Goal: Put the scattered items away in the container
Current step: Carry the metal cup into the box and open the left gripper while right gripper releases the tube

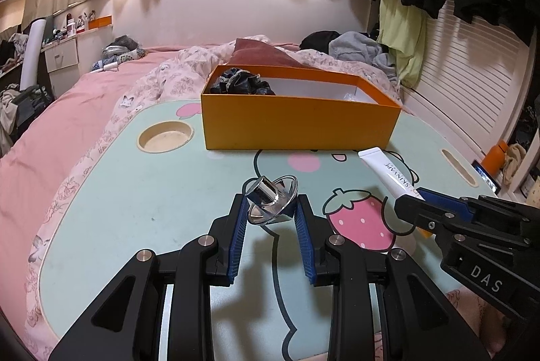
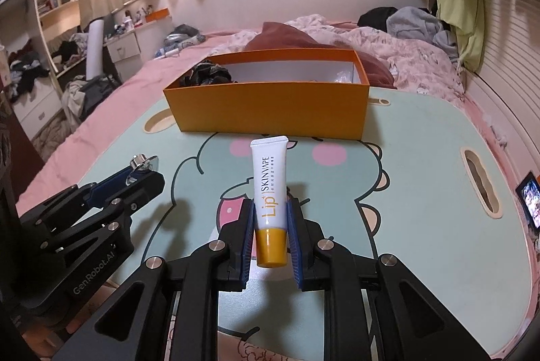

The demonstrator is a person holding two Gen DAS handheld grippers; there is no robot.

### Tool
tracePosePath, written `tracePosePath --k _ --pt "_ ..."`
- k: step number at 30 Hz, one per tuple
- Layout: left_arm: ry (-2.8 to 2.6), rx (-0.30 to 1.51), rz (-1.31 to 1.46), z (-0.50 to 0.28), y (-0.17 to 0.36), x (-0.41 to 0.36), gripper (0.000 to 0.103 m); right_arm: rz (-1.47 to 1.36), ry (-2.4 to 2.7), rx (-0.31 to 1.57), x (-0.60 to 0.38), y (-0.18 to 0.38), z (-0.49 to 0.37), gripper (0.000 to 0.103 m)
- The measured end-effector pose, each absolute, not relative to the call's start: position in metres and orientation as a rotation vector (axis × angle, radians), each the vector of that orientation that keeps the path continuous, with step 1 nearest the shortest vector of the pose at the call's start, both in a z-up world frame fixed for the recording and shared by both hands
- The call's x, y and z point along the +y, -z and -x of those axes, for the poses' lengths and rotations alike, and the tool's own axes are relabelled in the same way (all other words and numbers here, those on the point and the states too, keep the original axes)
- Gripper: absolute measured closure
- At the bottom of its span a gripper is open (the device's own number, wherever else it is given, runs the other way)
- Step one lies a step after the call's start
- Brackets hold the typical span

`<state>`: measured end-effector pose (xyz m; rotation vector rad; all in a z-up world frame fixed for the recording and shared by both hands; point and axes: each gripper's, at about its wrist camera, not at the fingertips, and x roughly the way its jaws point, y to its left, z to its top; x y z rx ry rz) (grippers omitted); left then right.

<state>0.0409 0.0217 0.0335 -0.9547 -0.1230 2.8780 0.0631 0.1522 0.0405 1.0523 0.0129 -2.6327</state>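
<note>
My left gripper (image 1: 270, 209) is shut on a shiny chrome knob-shaped piece (image 1: 271, 200), held tilted just above the lap table (image 1: 135, 192). My right gripper (image 2: 270, 215) is shut on a white lip balm tube with an orange cap (image 2: 270, 192), its flat end pointing at the box. The orange box (image 1: 297, 128) stands at the table's far side, open on top, with a dark scrunchie (image 1: 243, 82) in its left end. The box also shows in the right wrist view (image 2: 270, 111). Each gripper shows in the other's view: the right one (image 1: 415, 202) and the left one (image 2: 145, 172).
The mint cartoon-print table (image 2: 422, 192) sits on a pink bed with a rumpled quilt (image 1: 189, 63). It has a round cup recess (image 1: 165, 136) at far left and a slot handle (image 2: 479, 188) at right. A lit phone (image 2: 528, 199) lies right of the table.
</note>
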Motion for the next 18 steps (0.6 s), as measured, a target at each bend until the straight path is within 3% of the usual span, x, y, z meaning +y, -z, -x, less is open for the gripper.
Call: tracePosePath --k 11,18 --pt "-2.857 -0.046 0.994 -0.033 -0.034 0.03 0.073 -1.06 2.623 -0.009 0.155 -0.043 -0.057 0.085" --pt "-2.823 0.026 0.942 -0.005 -0.075 0.041 0.073 -1.044 2.631 -0.047 0.157 -0.067 -0.037 0.085"
